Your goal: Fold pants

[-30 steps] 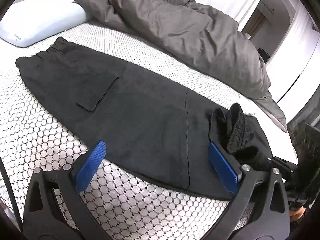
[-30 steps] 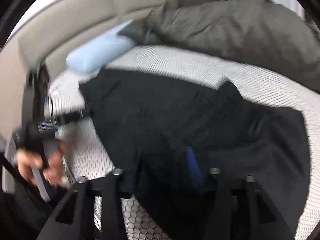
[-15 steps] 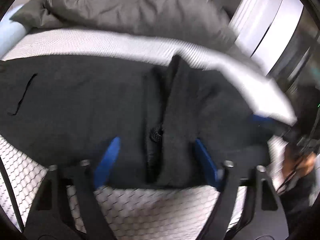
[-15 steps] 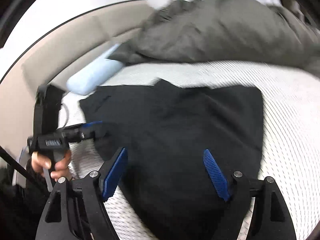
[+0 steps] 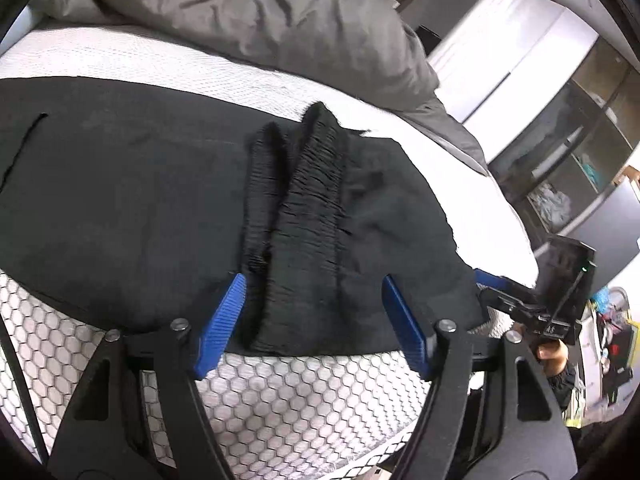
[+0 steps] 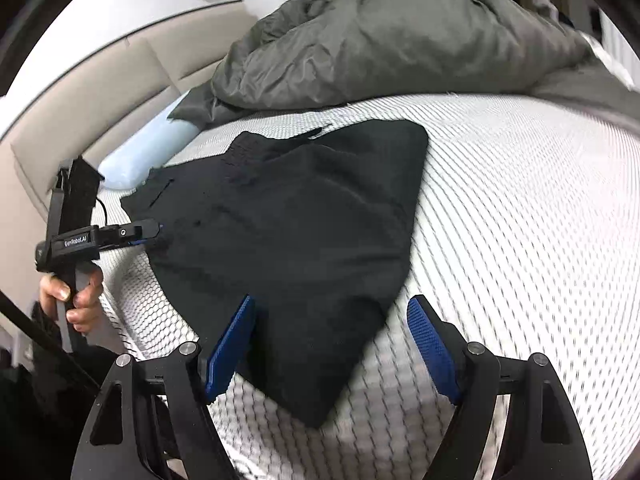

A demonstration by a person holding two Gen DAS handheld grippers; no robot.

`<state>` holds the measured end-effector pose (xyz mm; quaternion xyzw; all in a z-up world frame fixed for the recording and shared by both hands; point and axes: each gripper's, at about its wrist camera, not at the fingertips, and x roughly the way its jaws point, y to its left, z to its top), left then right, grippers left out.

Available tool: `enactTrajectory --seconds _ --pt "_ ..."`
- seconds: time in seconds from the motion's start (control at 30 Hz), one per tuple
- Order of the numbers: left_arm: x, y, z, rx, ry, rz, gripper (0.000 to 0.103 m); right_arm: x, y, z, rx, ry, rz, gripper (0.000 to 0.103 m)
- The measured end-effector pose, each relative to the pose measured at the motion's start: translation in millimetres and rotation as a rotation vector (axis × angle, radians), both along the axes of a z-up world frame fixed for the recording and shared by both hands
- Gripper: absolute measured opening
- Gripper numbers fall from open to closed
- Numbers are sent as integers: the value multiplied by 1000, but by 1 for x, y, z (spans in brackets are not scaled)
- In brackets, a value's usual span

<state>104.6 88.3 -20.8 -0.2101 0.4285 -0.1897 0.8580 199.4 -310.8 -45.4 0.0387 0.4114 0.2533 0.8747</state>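
One fold lies in the pants (image 5: pixel 160 208) on the bed (image 5: pixel 280 396); more remain, left tool (image 5: pixel 312 320) closing around the cuffs, right tool (image 6: pixel 332 344) open, empty.

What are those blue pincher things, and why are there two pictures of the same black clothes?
They are grabbing tools. A person holds one in each hand, and each tool has a small camera looking out along its two blue fingers. So each picture is one tool's own view.

The left gripper has its fingers either side of the bunched cuffs of the black pants; they have just been closing but are not pinching yet. The right gripper is open over a corner of the pants and holds nothing.

The pants lie folded on a white bed, near a grey duvet and a blue pillow.
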Motion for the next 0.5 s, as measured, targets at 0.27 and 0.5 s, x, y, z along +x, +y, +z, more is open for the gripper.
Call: enactTrajectory --seconds 0.27,0.5 --pt "3 -9 -10 157 19 21 26 -6 -2 -9 91 67 28 62" --pt "10 -34 36 158 -72 14 63 -15 -20 -16 252 125 -14 62"
